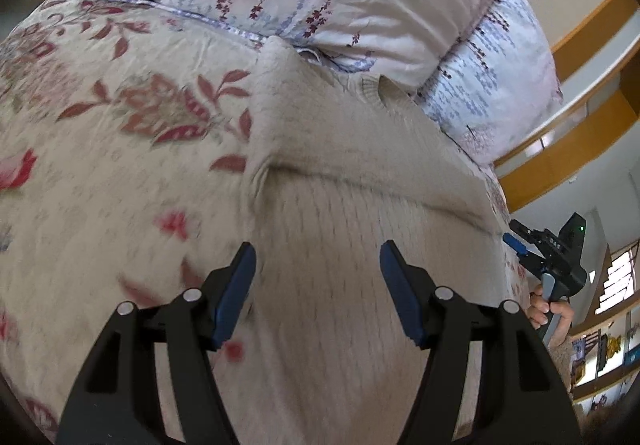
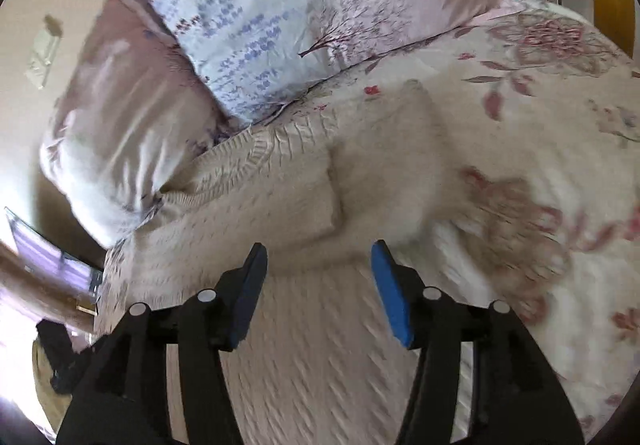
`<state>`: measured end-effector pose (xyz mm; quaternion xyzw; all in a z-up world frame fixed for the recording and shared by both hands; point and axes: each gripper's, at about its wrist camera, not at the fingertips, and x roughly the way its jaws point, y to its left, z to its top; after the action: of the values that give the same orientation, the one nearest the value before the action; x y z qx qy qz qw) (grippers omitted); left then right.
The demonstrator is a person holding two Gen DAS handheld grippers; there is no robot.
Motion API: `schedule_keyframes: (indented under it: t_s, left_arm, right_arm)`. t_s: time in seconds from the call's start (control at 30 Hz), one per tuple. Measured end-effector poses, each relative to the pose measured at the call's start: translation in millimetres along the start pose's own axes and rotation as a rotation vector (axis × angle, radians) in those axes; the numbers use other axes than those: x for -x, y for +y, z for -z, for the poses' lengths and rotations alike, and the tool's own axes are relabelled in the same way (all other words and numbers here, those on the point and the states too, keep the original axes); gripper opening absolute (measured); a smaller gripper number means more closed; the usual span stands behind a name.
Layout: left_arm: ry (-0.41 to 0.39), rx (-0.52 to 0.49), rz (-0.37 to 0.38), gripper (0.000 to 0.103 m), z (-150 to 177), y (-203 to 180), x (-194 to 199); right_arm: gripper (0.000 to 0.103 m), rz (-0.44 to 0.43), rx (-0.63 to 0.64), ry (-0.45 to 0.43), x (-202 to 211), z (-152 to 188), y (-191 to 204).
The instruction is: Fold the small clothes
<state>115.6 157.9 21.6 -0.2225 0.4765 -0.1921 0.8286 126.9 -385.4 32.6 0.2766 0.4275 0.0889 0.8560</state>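
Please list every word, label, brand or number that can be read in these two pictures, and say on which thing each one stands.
None can be read for certain.
Right gripper, seen at the edge of the left wrist view: small pale marks on its black body, too small and blurred to read.
Knitted sweater, floral bedspread, pillow: patterns only, no text.

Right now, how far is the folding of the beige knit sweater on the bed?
Done: one part of the beige knit sweater is already turned over the body, with a fold edge across it. In hand: nothing; the left gripper and right gripper are both open above the knit. Left: further folds; it still spreads wide over the floral bedspread, up to the pillow.
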Motion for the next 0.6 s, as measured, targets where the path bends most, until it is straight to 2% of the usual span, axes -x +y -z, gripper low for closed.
schedule_keyframes:
  t_s: [0.13,0.3,0.43,0.6]
  left_arm:
    - [0.023,0.016,0.048,0.064,28,10,17]
    - [0.032,0.051,0.079,0.062,59,15,30]
    - [0.046,0.096,0.168,0.06,83,17,38]
    - [0.091,0.103,0.244,0.043,107,8,37]
  right_arm:
    - [0.056,-0.02,-0.054,0.04,35,26,-37]
    - [0.055,-0.043,-0.096,0.09,55,60,-60]
    - [0.047,-0.11,-0.129,0.155,59,91,-69]
    - [0.038,-0.258,-0.157,0.199,62,119,-71]
